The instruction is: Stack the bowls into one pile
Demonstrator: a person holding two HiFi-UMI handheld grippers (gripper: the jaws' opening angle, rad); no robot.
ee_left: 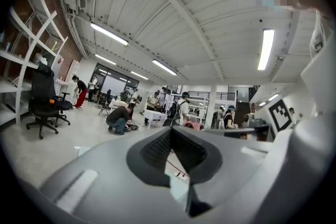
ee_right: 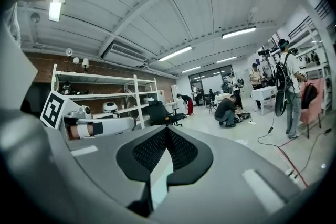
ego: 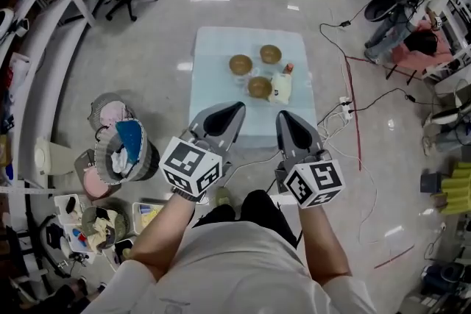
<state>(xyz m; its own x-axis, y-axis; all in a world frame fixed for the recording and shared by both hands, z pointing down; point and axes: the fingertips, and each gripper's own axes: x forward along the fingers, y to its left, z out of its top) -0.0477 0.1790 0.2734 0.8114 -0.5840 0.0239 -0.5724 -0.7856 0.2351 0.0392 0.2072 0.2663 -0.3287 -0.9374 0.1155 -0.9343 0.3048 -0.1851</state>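
Three brown bowls (ego: 259, 87) sit upright, apart and apparently empty on the pale blue table (ego: 213, 84) at upper centre of the head view. The nearest one is just beside a white object (ego: 281, 88), and the other two (ego: 241, 65) (ego: 271, 54) lie further up the frame. The left gripper (ego: 239, 106) and right gripper (ego: 283, 115) are lower in the frame, tips pointing up-frame toward the bowls, with the nearest bowl roughly between their lines and neither clearly closer. In each gripper view the jaws meet at the tips with nothing between them and look out level across the room, so any pick probably calls for tipping down and opening first.
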